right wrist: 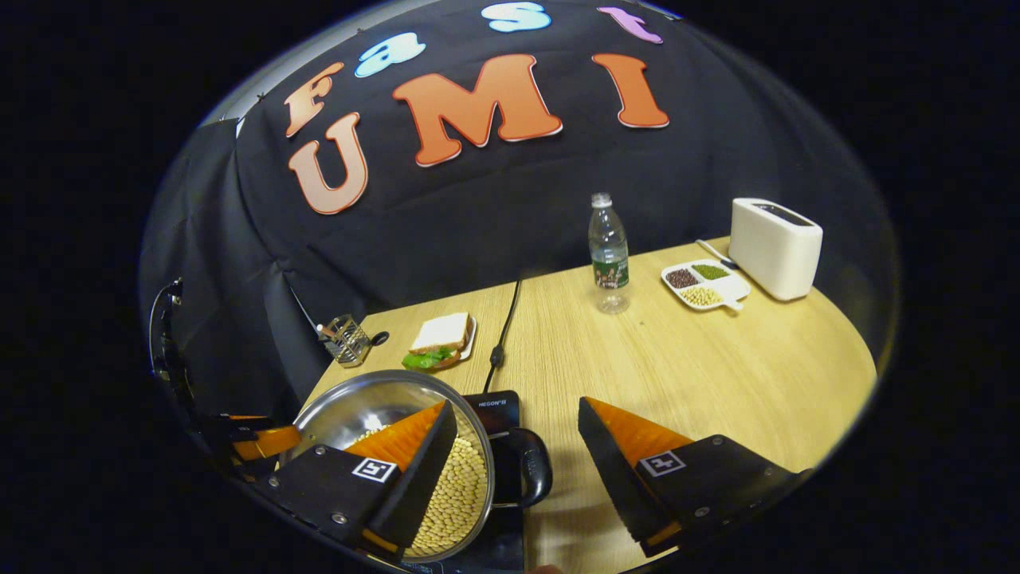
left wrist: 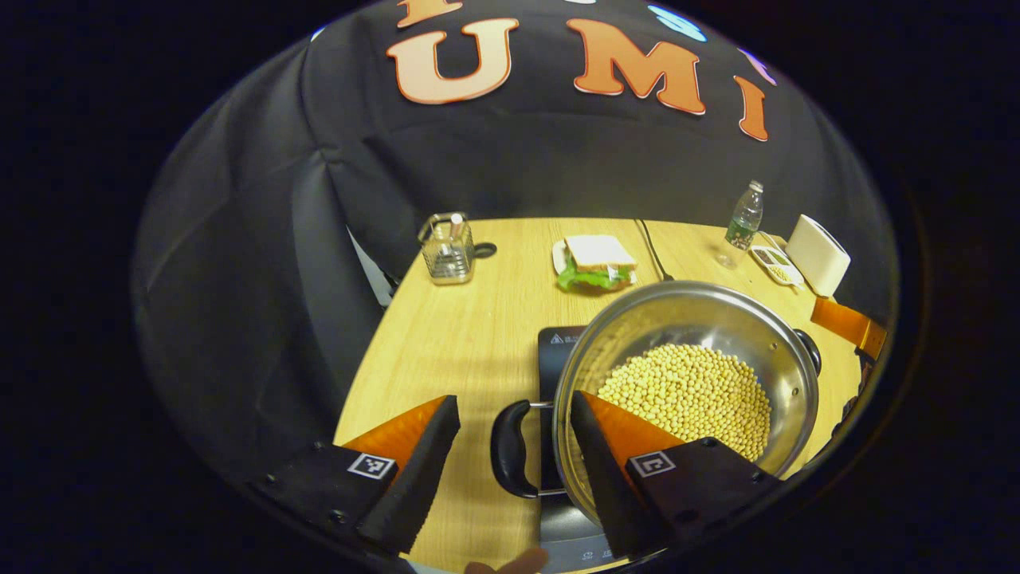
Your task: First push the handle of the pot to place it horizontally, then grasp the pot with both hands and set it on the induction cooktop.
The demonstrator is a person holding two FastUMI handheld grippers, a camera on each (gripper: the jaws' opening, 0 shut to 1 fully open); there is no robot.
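- The pot (left wrist: 693, 375), a steel one filled with pale yellow beans (left wrist: 687, 396), sits on the black induction cooktop (left wrist: 558, 351) near the front edge of the wooden table (left wrist: 478, 319).
- In the left gripper view, the left gripper (left wrist: 515, 462) has its fingers spread wide either side of the pot's near black handle (left wrist: 510, 449); one finger stands at about 7 o'clock of the handle over the table, the other at 4 o'clock over the pot's rim. Neither finger presses on the handle.
- The far handle (left wrist: 809, 348) lies at 3 o'clock of the pot.
- In the right gripper view, the right gripper (right wrist: 518, 470) is likewise spread apart around the black handle (right wrist: 526, 466) on its side of the pot (right wrist: 398, 446); one finger overlaps the rim and beans, the other stands at 3 o'clock over bare table (right wrist: 717, 375).
- A sandwich (right wrist: 437, 339) on a plate lies at 12 o'clock of the pot, with a wire holder (right wrist: 347, 339) at 11 o'clock.
- A water bottle (right wrist: 609, 255), a divided tray (right wrist: 705, 285) of beans and a white toaster (right wrist: 773, 247) stand at the far right.
- A black cord (right wrist: 502, 335) runs back from the cooktop (right wrist: 494, 406).
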